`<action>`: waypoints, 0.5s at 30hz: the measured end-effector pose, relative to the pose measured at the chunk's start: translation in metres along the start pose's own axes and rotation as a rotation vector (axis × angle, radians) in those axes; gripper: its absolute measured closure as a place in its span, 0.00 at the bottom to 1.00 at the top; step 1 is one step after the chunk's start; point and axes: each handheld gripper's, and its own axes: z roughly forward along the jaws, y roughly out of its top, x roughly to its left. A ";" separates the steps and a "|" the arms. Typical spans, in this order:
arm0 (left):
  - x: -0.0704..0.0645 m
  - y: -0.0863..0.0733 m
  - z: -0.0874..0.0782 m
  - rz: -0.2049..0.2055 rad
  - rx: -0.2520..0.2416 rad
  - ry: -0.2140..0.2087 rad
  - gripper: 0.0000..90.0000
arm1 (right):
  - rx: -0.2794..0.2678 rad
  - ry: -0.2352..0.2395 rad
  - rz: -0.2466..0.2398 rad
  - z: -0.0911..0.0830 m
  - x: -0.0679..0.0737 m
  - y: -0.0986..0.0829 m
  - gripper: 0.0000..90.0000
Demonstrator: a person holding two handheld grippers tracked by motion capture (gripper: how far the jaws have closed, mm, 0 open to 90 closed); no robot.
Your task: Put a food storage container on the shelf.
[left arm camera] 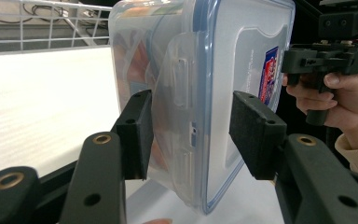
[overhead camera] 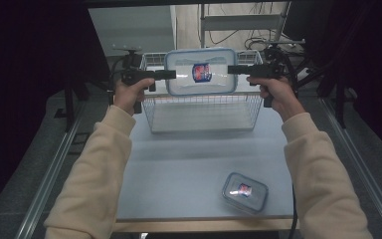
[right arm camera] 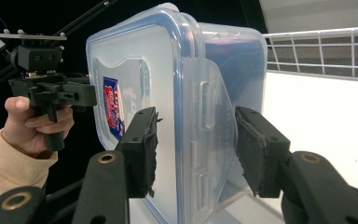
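Jaws of the left gripper (overhead camera: 171, 74) and right gripper (overhead camera: 231, 69) straddle opposite short ends of the clear blue-rimmed plastic lidded container (overhead camera: 201, 71), apparently unclamped, its long axis spanning between them above the white wire basket (overhead camera: 202, 107).

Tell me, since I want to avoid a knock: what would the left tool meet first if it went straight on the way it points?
The large clear plastic container with a blue-rimmed lid, whose side clasp already sits between the left tool jaws. Beyond the container, the right tool faces it.
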 end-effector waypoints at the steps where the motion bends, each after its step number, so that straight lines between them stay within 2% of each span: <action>1: 0.002 0.001 0.002 -0.009 0.001 0.000 0.57 | -0.003 0.000 0.001 0.002 -0.004 0.001 0.56; 3: 0.005 0.003 0.005 -0.018 0.003 -0.003 0.57 | 0.001 -0.003 0.020 0.005 -0.008 0.003 0.56; 9: 0.012 0.007 0.010 -0.020 0.019 0.000 0.57 | 0.005 -0.001 0.037 0.009 -0.017 0.005 0.56; 15: 0.022 0.006 0.016 -0.056 0.028 -0.006 0.56 | 0.020 -0.014 0.060 0.014 -0.023 0.003 0.55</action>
